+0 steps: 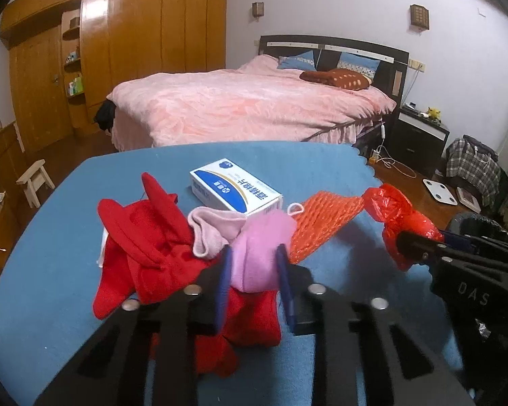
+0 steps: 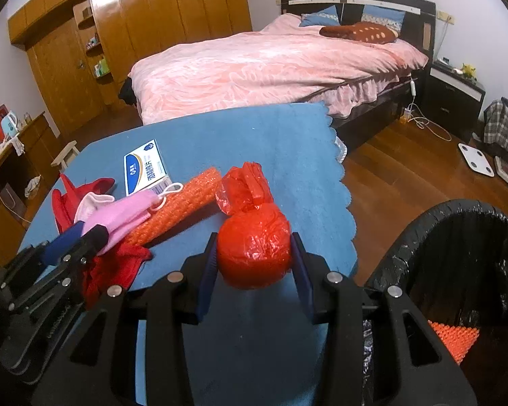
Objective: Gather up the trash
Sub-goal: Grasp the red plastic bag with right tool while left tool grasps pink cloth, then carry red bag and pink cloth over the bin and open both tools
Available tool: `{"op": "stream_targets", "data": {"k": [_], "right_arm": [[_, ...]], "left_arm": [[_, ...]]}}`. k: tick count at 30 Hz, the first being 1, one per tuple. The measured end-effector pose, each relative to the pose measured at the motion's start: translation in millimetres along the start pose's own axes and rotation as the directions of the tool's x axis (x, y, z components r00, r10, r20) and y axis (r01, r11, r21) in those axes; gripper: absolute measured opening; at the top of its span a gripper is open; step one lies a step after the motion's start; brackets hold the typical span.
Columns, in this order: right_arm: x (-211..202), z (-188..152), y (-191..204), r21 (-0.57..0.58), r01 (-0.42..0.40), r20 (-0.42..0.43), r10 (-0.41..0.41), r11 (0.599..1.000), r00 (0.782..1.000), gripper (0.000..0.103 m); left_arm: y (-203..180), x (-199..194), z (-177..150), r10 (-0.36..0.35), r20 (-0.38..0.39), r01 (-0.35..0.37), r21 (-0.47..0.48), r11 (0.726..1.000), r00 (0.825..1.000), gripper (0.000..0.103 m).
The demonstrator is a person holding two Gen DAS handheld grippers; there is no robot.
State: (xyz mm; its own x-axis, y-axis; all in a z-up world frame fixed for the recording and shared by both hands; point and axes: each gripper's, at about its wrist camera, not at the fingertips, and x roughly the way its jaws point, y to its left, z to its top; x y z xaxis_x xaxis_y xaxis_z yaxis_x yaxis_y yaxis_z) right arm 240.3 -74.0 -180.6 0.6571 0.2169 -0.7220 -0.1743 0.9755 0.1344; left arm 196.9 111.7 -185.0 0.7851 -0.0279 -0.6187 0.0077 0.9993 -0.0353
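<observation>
A bedroom fills both fisheye views, with a bed [image 1: 254, 108] under a pink cover across the upper middle of the frame and a tall wooden wardrobe [image 1: 118, 50] at the upper left. In the foreground sits a table draped in a blue cloth [image 1: 67, 230], its scalloped edge at the right. At the lower right of the right wrist view stands a black bin [image 2: 457, 237], just beside the table edge, with a piece of orange mesh visible inside it. On the cloth, from left to right in the left wrist view, lie a red garment [image 1: 142, 243], a pink sock [image 1: 257, 253], a length of orange foam netting [image 1: 318, 223] and a red plastic bag [image 1: 399, 223]; a white and blue box [image 1: 237, 191] lies flat behind them, nearer the bed. The left gripper [image 1: 254, 284], at the bottom centre of its view, has its blue pads drawn in narrow on both sides of the pink sock, pressing it. The right gripper [image 2: 254, 270], at the bottom centre of its view, is clamped at a moderate width around the rounded, knotted body of the red plastic bag, which sits between the pads, near the right-hand edge of the table and close to the bin.
</observation>
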Motion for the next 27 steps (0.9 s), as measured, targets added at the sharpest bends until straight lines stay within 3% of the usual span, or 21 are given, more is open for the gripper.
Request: {"op": "stream_targets", "data": {"k": [4,27], "right_arm": [[-7.5,-1.6,-1.3,0.016,-0.006,0.009,0.006,1.000,1.000,0.040],[-83.7,-4.7,-15.3,-0.004,-0.023,0.102,0.023,1.000,0.995,0.040]], "left_arm": [[-0.5,-8.9,-0.6,-0.017,0.012,0.017,-0.001,1.000,1.000,0.015],[-7.3,-71.6,12.4,-0.071,0.088,0.072,-0.005,0.997,0.994,0.012]]}}
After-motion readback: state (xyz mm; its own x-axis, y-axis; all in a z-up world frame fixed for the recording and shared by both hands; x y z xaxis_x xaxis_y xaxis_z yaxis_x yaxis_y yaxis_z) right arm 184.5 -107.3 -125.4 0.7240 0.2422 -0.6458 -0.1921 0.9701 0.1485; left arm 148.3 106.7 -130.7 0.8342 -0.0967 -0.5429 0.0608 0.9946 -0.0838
